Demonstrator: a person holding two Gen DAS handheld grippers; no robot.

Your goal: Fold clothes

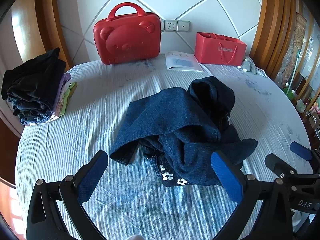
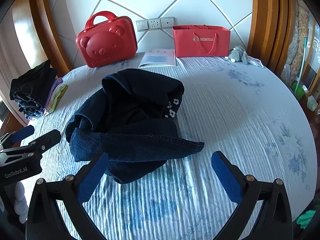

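Observation:
A dark blue denim garment (image 1: 176, 124) with small white flowers lies crumpled in the middle of the bed (image 1: 120, 92); the right wrist view shows the same garment (image 2: 128, 124). My left gripper (image 1: 160, 170) hovers open just in front of it, blue pads wide apart, nothing between them. My right gripper (image 2: 160, 170) is open too, with its left pad at the garment's near edge. Each gripper appears at the side of the other's view: the right gripper (image 1: 296, 158), the left gripper (image 2: 34, 136).
A pile of folded dark clothes (image 1: 34, 88) sits at the bed's left edge. By the headboard stand a red bear-faced case (image 1: 128, 38), a booklet (image 1: 182, 62), a red paper bag (image 1: 220, 48) and a grey plush toy (image 2: 238, 54). Striped bedsheet lies to the garment's right.

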